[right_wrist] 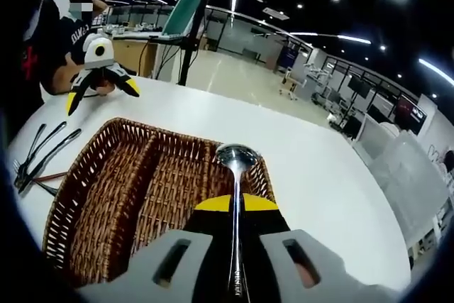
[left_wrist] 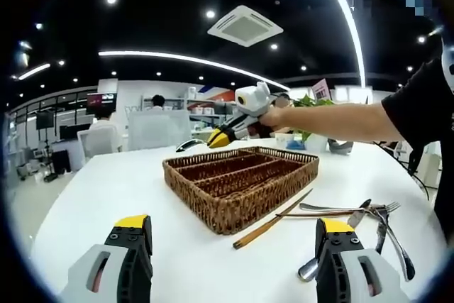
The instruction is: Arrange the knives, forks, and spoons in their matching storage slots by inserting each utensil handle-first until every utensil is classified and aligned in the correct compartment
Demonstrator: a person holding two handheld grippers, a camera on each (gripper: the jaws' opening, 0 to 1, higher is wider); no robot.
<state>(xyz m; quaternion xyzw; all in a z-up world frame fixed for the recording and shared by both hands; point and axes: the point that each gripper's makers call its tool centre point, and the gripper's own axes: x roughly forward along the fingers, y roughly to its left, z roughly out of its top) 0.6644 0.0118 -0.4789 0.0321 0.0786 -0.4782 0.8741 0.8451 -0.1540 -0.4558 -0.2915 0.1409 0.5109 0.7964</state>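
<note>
Progress: wicker basket (left_wrist: pixel 241 186) sat on the white worktop (left_wrist: pixel 106 189); its long compartments looked empty in the left gripper view, so sorting was judged barely begun; a pile of unsorted utensils (left_wrist: pixel 369 221) lay on the worktop just beside the basket, including forks, at least one spoon, and a wooden-handled piece (left_wrist: pixel 273 223) lying apart from the rest toward the basket; exact count could not be made out.

Right gripper (right_wrist: pixel 236 207): jaws closed on a spoon (right_wrist: pixel 237 157), handle clamped between them, bowl pointing forward and away from the gripper; spoon held above the basket's far end, over or near the rightmost compartment; which slot exactly could not be told. With the bowl leading, the spoon was not oriented handle-first; judged that it would need turning before insertion.

Left gripper (left_wrist: pixel 230 239): jaws spread wide, holding nothing; poised low over the worktop on the near side of the basket, pointing toward it, with the pile off by its right jaw.

Pose: person's right forearm (left_wrist: pixel 333 120) reached in level across the far side of the basket, hand wrapped around the right gripper's body.
</note>
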